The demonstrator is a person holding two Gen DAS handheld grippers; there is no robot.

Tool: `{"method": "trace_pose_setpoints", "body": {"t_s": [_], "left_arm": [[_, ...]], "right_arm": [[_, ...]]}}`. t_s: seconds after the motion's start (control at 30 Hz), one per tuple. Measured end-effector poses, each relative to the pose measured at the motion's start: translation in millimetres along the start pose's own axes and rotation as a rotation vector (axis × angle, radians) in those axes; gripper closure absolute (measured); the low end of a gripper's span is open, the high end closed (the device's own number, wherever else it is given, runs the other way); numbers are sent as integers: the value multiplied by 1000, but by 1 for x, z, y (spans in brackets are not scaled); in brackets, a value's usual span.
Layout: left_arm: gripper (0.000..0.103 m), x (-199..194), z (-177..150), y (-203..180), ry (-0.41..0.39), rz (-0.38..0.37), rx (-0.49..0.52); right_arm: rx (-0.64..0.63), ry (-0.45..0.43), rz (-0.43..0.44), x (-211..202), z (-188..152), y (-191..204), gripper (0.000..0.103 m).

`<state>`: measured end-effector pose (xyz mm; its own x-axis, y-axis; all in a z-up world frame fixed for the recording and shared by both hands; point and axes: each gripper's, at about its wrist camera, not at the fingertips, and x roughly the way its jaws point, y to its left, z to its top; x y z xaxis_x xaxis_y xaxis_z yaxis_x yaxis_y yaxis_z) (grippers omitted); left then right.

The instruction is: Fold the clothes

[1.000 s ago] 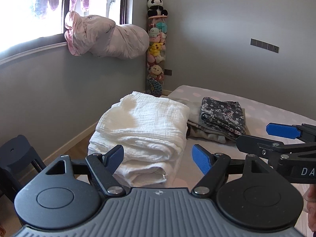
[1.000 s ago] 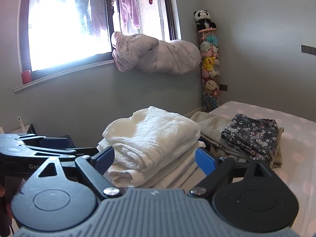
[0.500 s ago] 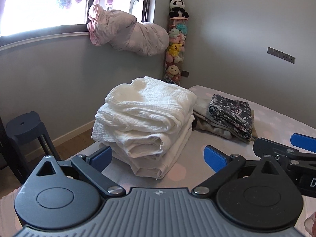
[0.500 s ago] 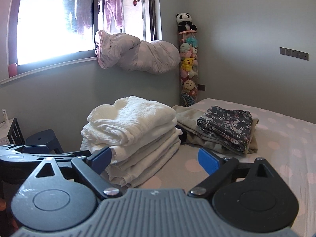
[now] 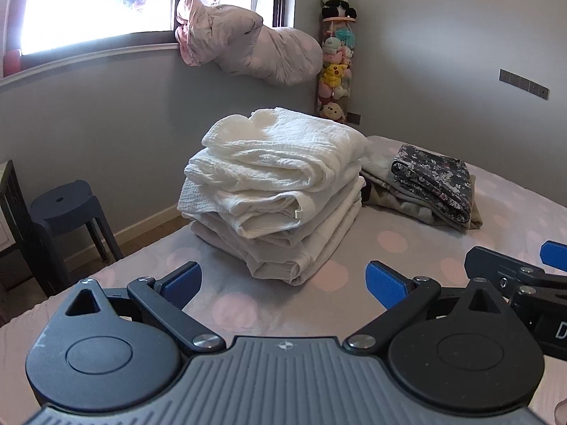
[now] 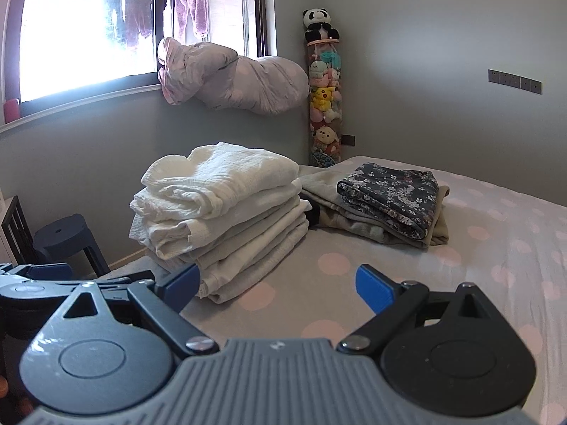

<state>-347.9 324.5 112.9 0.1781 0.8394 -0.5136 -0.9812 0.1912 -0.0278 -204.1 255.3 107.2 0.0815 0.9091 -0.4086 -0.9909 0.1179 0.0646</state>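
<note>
A stack of folded white clothes sits on the spotted bed sheet; it also shows in the right wrist view. To its right lies a dark floral garment folded on beige clothes; the floral garment also shows in the right wrist view. My left gripper is open and empty, a short way back from the white stack. My right gripper is open and empty, just in front of the stack's lower right corner. The right gripper shows at the right edge of the left wrist view.
A dark stool stands on the floor left of the bed. A bundled pink duvet rests on the window sill. A tall tube of plush toys stands in the corner. The bed edge runs along the left.
Both grippers have pulled back and away from the white stack, which now looks smaller and farther off. More bed sheet shows in front. Both stay open.
</note>
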Motion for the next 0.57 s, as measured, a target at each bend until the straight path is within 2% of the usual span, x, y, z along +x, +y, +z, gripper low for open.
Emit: {"method": "trace_pose_setpoints", "body": {"t_s": [0.13, 0.57], "left_arm": [[2, -2, -1, 5, 4, -26, -30], [2, -12, -5, 3, -17, -35, -39]], "right_arm": [[8, -7, 4, -4, -2, 0, 7], [22, -30, 9, -16, -7, -3, 7]]}}
